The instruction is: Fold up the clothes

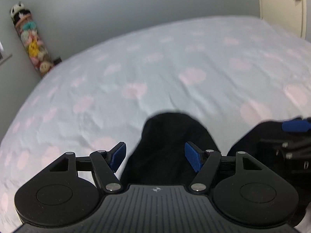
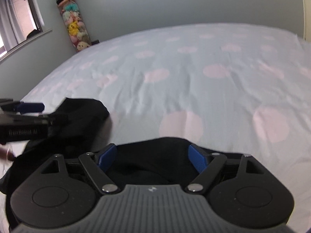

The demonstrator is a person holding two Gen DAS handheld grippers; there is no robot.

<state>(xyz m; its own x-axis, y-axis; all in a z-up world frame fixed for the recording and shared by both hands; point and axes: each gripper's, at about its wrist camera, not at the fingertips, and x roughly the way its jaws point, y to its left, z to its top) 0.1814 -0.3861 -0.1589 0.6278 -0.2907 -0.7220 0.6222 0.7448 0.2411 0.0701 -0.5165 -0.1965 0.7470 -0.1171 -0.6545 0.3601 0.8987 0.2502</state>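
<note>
Both grippers hang over a black garment (image 1: 171, 145) bunched at the near edge of a bed (image 1: 175, 62) with a pale blue, pink-spotted cover. The left gripper (image 1: 155, 156) and right gripper (image 2: 152, 160) each hold their blue-padded jaws spread wide, dark cloth between the pads. A column of plush toys (image 2: 74, 22) stands in the corner beyond the bed.

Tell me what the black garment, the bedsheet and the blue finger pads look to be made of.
Black garment: soft matte fabric, likely knit; it slumps in folds. Bedsheet: thin woven cloth, probably cotton; fine wrinkles, printed pink spots. Blue finger pads: ribbed texture, possibly rubber or printed plastic.
</note>
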